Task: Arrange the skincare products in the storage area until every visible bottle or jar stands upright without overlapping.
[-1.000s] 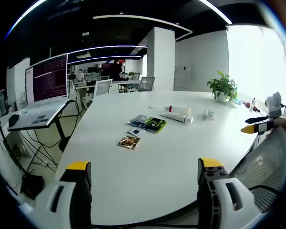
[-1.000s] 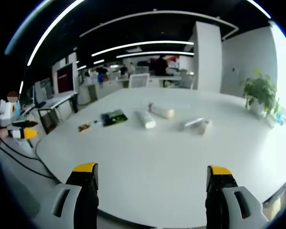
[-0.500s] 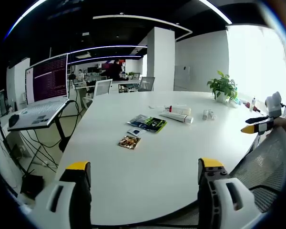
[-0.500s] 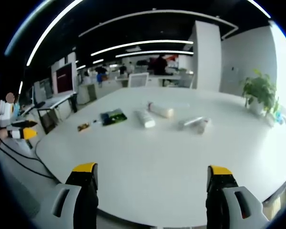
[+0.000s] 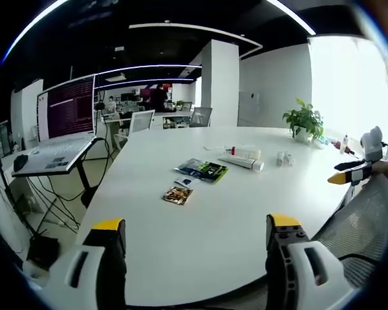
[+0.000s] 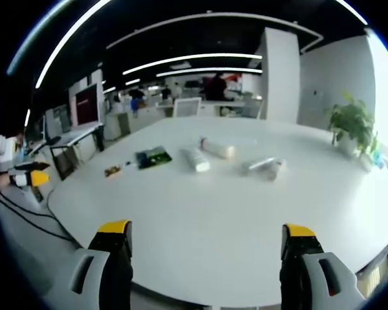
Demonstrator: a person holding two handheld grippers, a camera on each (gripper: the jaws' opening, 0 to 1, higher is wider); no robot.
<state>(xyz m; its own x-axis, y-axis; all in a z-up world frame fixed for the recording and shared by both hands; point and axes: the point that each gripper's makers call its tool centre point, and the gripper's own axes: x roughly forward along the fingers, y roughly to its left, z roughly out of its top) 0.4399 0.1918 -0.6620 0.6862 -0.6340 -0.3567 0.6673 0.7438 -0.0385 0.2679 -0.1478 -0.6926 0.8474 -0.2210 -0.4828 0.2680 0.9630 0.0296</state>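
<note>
Nothing on table (image 6: 200, 219) moved | both grippers' jaws apart, empty

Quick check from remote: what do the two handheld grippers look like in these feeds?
Both match. The left gripper and the right gripper each have two chunky light-grey jaws with black inner faces and yellow caps at the tips. In the left gripper view, the right gripper shows side-on at the right edge: yellow tip, black jaw, white housing on top.
</note>
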